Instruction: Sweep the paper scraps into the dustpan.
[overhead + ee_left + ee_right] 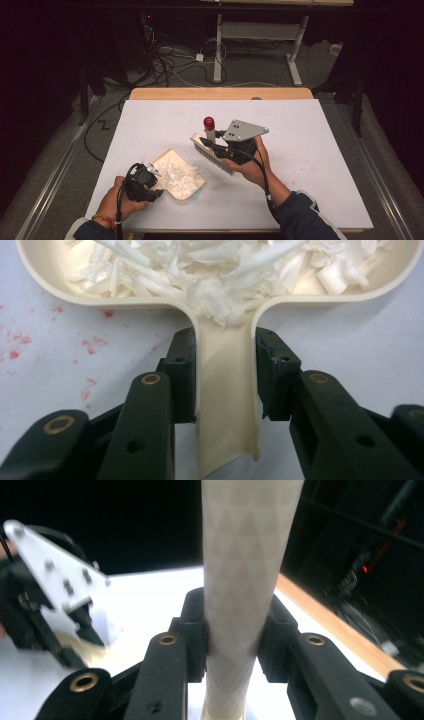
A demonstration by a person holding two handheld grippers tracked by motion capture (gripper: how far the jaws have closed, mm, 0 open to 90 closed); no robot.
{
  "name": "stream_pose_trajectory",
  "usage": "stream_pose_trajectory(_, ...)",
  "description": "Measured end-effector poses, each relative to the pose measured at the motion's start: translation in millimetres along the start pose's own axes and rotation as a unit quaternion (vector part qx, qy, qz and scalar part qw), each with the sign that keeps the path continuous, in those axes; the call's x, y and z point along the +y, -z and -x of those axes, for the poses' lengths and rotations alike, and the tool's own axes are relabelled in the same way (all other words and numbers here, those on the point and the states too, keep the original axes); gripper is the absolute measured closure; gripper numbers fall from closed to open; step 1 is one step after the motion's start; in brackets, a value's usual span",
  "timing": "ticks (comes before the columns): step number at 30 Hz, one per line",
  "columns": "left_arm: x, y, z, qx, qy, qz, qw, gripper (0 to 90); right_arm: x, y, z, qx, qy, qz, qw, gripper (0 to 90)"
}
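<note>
Cream plastic is what the left tool point(225, 380) is clamped on: its two black jaws press on either side of the flat handle of a dustpan point(227, 405), as the left gripper view shows. The dustpan point(176, 176) rests on the white worktop point(310, 145), near the worktop's front edge and left of its middle. A heap of white paper shreds point(220, 275) lies in the pan, spilling toward the neck where the handle begins. In the high view the shreds point(179, 176) cover most of the pan's floor. Small red specks point(90, 347) mark the worktop just left of the dustpan's handle.

Just right of the dustpan, and a little farther from the front edge, the right tool point(216, 142) is clamped on the pale, patterned handle of a brush point(245, 580); the right gripper view shows both jaws pressed against it. The brush point(211, 150) is held tilted, with its bristled head near the dustpan's far right corner and its red-tipped handle end point(208, 122) pointing up and away from the dustpan. Whether the bristles touch the worktop I cannot tell. The grey three-cornered plate on this tool sits right of the red tip. The left hand point(117, 200) is at the dustpan's near left side, and the right hand point(252, 162) is right of the dustpan.
</note>
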State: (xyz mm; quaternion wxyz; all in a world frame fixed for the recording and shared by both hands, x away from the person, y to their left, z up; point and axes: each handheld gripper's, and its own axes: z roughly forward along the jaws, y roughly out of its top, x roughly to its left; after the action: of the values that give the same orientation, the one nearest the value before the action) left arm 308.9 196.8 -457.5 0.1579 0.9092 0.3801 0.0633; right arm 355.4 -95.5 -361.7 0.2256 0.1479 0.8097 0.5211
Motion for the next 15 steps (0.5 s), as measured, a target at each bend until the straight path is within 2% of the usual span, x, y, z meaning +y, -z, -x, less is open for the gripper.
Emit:
stream_pose_trajectory(3,0.5,0.3,1.2,0.003,0.001,0.0,1.0,62.8,-8.8,10.4,-0.7,-0.01,-0.011,-0.023,0.9996,70.1)
stream_pose_trajectory(5,1.0,0.6,2.3,0.004,0.003,-0.001,1.0,62.7,-16.4,14.1,-6.0,-0.014,-0.015,-0.041,0.999,70.1)
stream_pose_trajectory(7,1.5,1.2,2.8,0.005,0.003,-0.003,1.0,62.7,-22.4,14.2,-15.1,0.001,-0.014,-0.056,0.9983,70.1)
stream_pose_trajectory(10,2.2,1.4,5.1,0.007,0.002,-0.004,1.0,62.6,-23.8,12.8,-28.4,0.02,-0.024,-0.058,0.9978,70.2)
stream_pose_trajectory(12,2.2,0.6,5.9,0.005,-0.002,-0.002,1.0,62.0,-22.8,8.8,-41.9,0.014,-0.01,-0.054,0.9984,70.1)
stream_pose_trajectory(15,4.1,-1.6,7.9,0.009,-0.003,-0.007,0.9999,61.7,-19.6,-1.7,-50.5,0.026,-0.003,-0.051,0.9984,70.2)
